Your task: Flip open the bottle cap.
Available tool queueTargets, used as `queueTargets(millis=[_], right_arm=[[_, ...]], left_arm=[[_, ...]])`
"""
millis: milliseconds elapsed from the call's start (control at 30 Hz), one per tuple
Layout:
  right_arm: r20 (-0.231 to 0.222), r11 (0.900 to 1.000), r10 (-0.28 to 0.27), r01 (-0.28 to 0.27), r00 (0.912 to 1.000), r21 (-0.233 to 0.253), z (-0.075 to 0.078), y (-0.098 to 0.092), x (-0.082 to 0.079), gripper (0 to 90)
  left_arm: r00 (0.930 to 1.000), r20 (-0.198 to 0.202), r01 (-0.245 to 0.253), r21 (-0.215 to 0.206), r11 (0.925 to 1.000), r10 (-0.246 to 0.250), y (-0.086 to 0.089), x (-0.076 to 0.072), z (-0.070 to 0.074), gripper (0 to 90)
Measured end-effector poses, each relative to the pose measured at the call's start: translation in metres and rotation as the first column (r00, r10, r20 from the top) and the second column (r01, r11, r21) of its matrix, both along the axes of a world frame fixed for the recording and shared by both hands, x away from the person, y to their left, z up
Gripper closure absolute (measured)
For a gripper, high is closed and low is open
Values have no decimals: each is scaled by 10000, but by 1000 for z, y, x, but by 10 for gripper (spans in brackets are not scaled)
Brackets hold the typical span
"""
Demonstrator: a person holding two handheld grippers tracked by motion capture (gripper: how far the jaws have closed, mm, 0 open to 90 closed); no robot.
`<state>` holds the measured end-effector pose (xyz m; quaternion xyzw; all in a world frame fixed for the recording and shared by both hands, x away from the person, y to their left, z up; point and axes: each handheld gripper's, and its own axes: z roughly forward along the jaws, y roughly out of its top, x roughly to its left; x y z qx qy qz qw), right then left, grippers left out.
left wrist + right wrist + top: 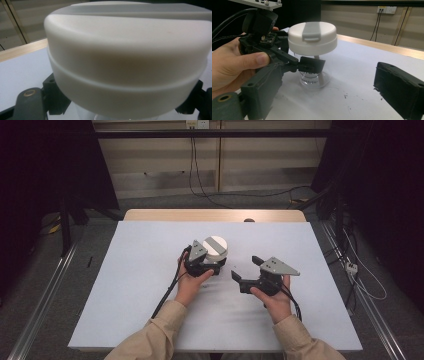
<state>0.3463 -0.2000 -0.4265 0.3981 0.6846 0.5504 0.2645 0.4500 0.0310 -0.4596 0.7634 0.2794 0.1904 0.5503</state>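
A clear jar (312,80) with a wide white lid (216,245) and a grey flip tab (310,31) stands upright on the white table cover (145,285). My left gripper (212,264) is shut on the clear body just under the lid; in the right gripper view one of its fingers (311,65) lies across the front of the glass. The lid (127,57) looms close above my left jaws in the left gripper view. My right gripper (245,268) is open, a short way right of the jar, with nothing between its fingers (398,87).
A wooden table edge (215,215) shows behind the white cover. Cables (200,180) hang down the far wall to the floor. Metal rails (45,290) run along both sides of the table. Small dark specks (345,96) mark the cover near the jar.
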Motion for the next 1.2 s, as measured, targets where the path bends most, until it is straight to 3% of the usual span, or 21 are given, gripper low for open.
queueTargets(millis=[767, 1067, 1200], right_arm=[[-107, 9996, 218, -220, 9997, -152, 2, 9, 9, 143], [-205, 9984, 497, -502, 9986, -259, 4, 15, 13, 267], [-301, 9979, 595, -601, 9978, -222, 4, 16, 15, 365]], left_arm=[[10000, 23, -12, 90, 10000, 12, 0, 0, 0, 185], [10000, 2, -29, 126, 9999, 29, 0, -1, 1, 186], [10000, 16, -39, 101, 9999, 39, 0, -1, 0, 185]])
